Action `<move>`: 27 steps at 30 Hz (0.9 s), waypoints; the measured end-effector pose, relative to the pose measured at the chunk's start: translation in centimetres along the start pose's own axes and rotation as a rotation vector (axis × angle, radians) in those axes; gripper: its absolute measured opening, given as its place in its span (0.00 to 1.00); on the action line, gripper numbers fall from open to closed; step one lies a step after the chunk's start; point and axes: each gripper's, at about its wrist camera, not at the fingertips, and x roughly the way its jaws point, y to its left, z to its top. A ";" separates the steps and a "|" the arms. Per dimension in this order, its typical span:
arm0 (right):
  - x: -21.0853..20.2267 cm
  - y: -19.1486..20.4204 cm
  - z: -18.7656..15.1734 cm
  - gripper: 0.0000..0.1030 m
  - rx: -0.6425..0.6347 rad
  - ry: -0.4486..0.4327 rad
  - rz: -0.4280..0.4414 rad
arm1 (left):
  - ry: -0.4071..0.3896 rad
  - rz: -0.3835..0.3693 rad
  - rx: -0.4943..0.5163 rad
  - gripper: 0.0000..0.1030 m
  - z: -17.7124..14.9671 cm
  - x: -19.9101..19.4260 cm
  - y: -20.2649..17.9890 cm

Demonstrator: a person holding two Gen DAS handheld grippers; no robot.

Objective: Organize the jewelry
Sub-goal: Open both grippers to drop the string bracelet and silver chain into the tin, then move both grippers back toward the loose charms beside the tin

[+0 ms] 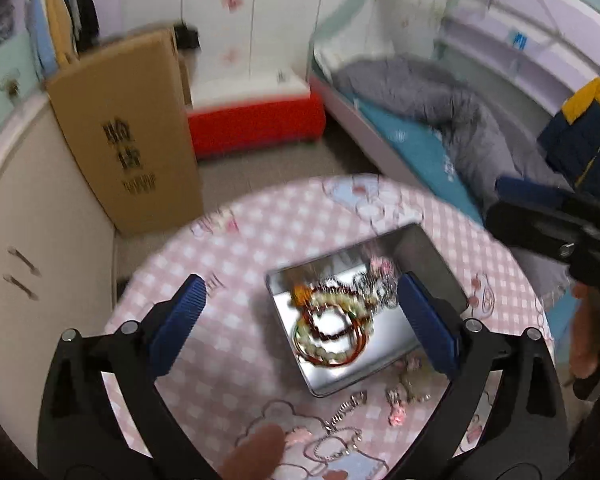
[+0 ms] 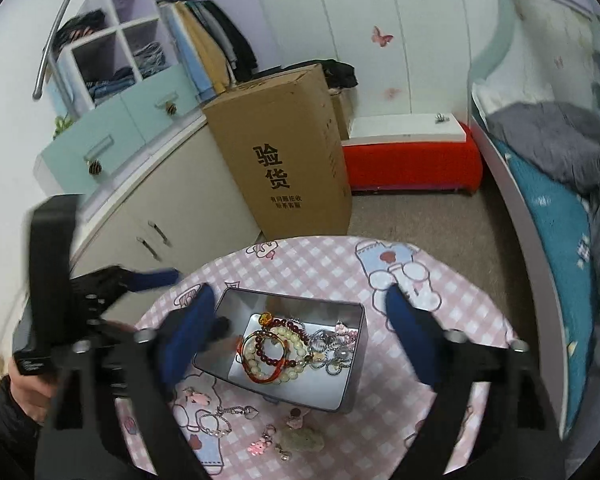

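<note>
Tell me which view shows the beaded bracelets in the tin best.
The right wrist view. There the bracelets lie sharp and unblocked in the tin, each bead distinct. The left wrist view shows them too, but motion blur smears the beads together.

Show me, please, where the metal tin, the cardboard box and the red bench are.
Metal tin (image 2: pixel 352 364): right wrist view, its right wall.
Cardboard box (image 2: pixel 284 160): right wrist view, its printed front face.
Red bench (image 2: pixel 412 168): right wrist view, its red front.
</note>
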 end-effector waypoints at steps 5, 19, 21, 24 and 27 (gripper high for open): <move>-0.2 -1.0 -0.6 0.94 0.077 -0.017 -0.021 | -0.061 0.081 0.002 0.92 -0.5 -2.2 0.5; -5.5 1.5 -3.2 0.94 0.059 -0.137 -0.031 | -0.256 0.161 -0.098 0.92 -4.6 -9.3 3.3; -6.0 2.0 -4.1 0.94 0.047 -0.142 -0.042 | -0.254 0.162 -0.097 0.92 -5.6 -9.8 3.4; -6.7 3.0 -5.4 0.94 0.022 -0.142 -0.053 | -0.238 0.170 -0.099 0.92 -7.1 -9.8 3.6; -7.0 3.6 -7.0 0.94 0.007 -0.132 -0.065 | -0.216 0.167 -0.107 0.92 -8.6 -9.4 4.0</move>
